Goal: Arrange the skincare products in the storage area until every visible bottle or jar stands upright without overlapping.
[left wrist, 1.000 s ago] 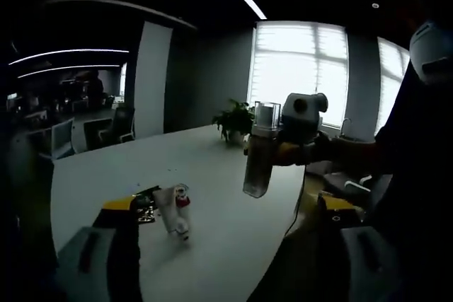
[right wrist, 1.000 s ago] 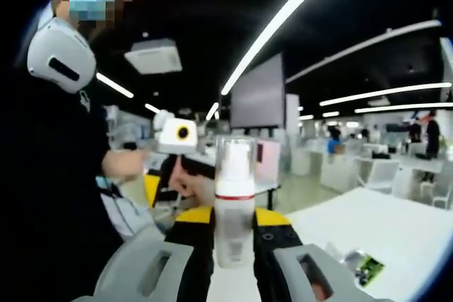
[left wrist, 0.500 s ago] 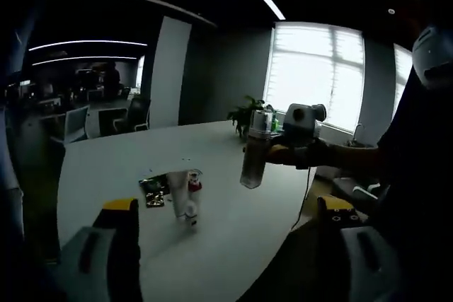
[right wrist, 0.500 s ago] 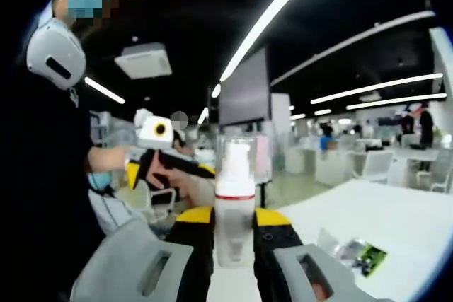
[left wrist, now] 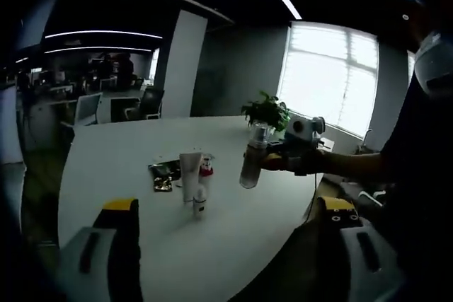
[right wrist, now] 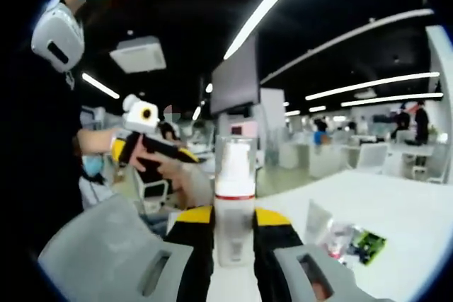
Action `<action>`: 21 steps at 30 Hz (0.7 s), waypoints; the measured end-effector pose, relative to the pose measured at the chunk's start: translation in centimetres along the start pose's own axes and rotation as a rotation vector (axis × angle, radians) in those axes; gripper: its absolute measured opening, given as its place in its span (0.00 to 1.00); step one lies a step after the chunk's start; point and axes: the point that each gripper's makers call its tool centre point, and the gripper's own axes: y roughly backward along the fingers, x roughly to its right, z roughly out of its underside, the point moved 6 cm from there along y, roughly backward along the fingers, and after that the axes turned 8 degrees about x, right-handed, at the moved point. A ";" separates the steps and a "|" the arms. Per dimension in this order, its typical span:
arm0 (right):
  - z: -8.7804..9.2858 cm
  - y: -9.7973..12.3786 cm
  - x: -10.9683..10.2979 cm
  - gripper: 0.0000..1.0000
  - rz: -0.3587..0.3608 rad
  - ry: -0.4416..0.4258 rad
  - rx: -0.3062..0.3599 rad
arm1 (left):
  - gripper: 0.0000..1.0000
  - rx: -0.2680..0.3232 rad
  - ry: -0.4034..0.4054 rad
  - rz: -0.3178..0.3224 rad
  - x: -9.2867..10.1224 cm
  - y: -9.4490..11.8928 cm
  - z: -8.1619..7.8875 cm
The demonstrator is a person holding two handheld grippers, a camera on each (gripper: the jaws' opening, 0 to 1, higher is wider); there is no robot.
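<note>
Dim open-plan office surrounds a long white tabletop (left wrist: 141, 153). Near its middle stand a white squeeze tube (left wrist: 189, 177) and small red-capped bottles (left wrist: 205, 175), just beside dark foil sachets (left wrist: 163, 175). The right tool (right wrist: 233, 235) is clenched on a clear pump bottle with a red band (right wrist: 233, 210), held in the air right of that cluster. The left tool (left wrist: 230, 224) is released, holding nothing. Set down too close, the bottle could topple the cluster.

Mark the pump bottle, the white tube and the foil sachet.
pump bottle (right wrist: 234, 224): right gripper view, body between the claw's jaws.
white tube (left wrist: 189, 175): left gripper view, mid-body.
foil sachet (left wrist: 162, 173): left gripper view, flat face on table.
</note>
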 end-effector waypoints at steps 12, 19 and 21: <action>4.3 0.3 2.6 0.13 -0.024 0.065 -0.051 | 0.96 -0.017 0.041 -0.049 -2.8 -0.2 3.2; 7.2 0.3 4.4 0.13 0.019 0.049 -0.045 | 0.96 -0.027 0.073 -0.044 -3.1 -1.0 5.6; 7.9 0.3 4.9 0.13 0.017 0.052 -0.055 | 0.96 -0.035 0.077 -0.049 -3.3 -1.1 6.1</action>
